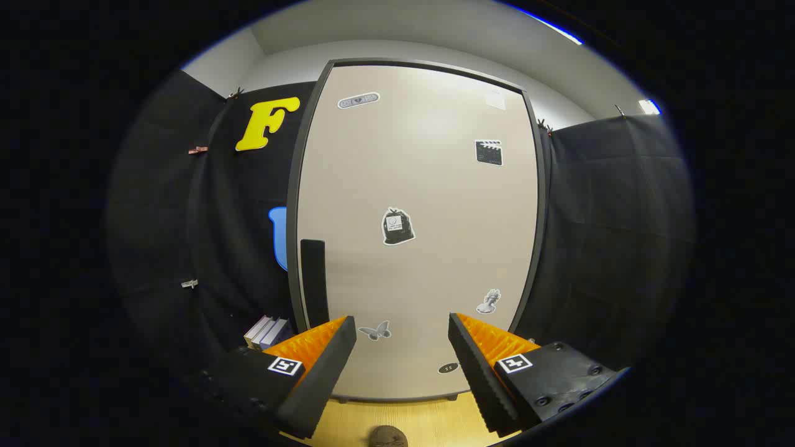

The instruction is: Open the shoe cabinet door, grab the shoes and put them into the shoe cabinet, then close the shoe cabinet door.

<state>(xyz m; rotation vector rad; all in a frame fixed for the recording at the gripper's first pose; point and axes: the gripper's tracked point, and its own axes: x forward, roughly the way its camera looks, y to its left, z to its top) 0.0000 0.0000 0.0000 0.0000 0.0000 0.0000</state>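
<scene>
The shoe cabinet's beige door (416,205) stands shut straight ahead, tall, dark-framed and dotted with several small stickers. A black vertical handle (314,282) is fixed near its left edge, just above my left fingertip. My gripper (402,329) is open, nothing between its orange-and-black fingers (323,354), which point at the lower part of the door. A dark rounded thing (389,436), possibly part of a shoe, peeks up from the wooden floor below the fingers.
Black cloth walls stand on both sides of the cabinet. A few pale books (267,332) lie on the floor left of the cabinet, behind my left finger. A strip of light wooden floor (428,419) runs before the door.
</scene>
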